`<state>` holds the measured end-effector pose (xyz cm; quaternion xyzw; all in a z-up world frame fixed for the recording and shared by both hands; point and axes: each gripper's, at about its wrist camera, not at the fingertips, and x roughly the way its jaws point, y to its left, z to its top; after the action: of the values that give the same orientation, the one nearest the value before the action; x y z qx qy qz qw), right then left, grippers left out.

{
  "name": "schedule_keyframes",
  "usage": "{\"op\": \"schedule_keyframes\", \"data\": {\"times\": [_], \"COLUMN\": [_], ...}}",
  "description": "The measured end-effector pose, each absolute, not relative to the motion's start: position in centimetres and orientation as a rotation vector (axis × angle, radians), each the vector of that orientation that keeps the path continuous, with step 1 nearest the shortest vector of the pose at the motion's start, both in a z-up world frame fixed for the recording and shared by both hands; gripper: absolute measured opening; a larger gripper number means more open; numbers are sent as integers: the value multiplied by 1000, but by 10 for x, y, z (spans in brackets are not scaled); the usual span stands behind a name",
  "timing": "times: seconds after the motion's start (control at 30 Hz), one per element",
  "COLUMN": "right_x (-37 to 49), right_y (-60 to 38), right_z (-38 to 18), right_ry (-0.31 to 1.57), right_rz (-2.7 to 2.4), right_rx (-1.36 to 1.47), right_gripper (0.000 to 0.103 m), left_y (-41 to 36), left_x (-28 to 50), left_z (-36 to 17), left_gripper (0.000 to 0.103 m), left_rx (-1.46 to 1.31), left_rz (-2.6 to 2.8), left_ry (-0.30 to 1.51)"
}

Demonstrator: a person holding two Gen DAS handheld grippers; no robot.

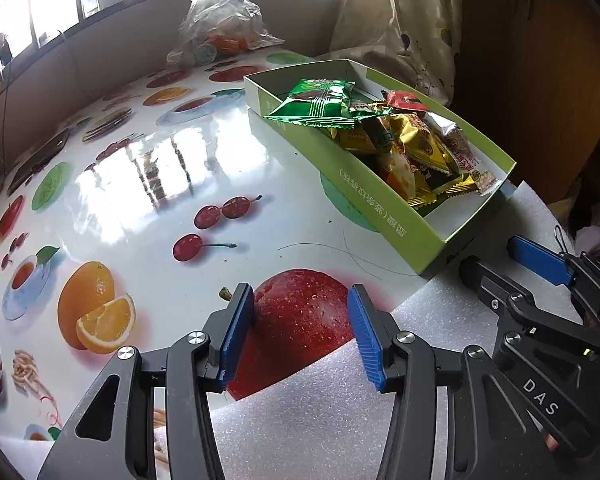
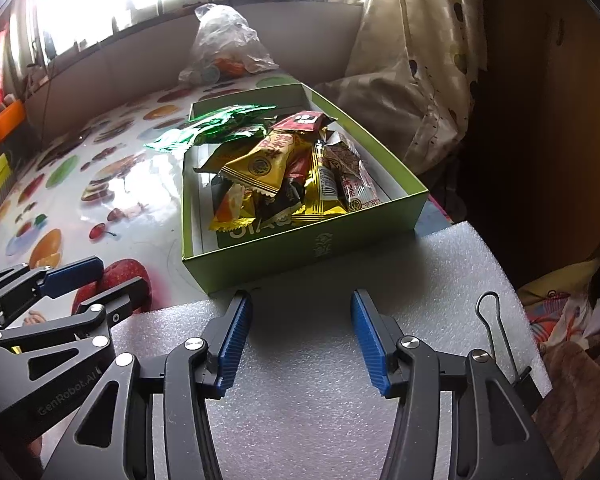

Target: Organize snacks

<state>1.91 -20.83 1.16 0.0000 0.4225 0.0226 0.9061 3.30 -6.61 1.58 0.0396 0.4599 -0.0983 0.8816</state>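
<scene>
Two claws waiting by the snack box

The left claw (image 1: 300,334) and right claw (image 2: 300,338) are hanging wide and empty, with the green cardboard box (image 2: 312,246) of shiny snack packets (image 2: 276,164) sitting just ahead on the fruit-patterned worktop (image 1: 148,184).

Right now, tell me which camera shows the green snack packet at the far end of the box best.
The left wrist view. There the green packet lies sharp and whole, resting over the near wall of the green box. In the right wrist view the same packet is farther off, glare-washed, and partly overlapped by the other snacks.
</scene>
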Motion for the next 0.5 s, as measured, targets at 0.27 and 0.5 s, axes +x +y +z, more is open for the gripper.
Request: {"op": "schedule_keyframes", "data": {"times": [0.27,0.5], "right_x": [19,19], "right_y": [-209,-209], "right_z": [12,11], "right_ry": [871,871], "right_rz": [41,43], "right_rx": [3,5], "right_gripper": [52,52], "left_y": [-65,-65], "left_x": [33,33], "left_z": [16,16], "left_gripper": [50,50], "left_rx": [78,77], "left_rz": [-206,-206], "left_ry": [958,957]}}
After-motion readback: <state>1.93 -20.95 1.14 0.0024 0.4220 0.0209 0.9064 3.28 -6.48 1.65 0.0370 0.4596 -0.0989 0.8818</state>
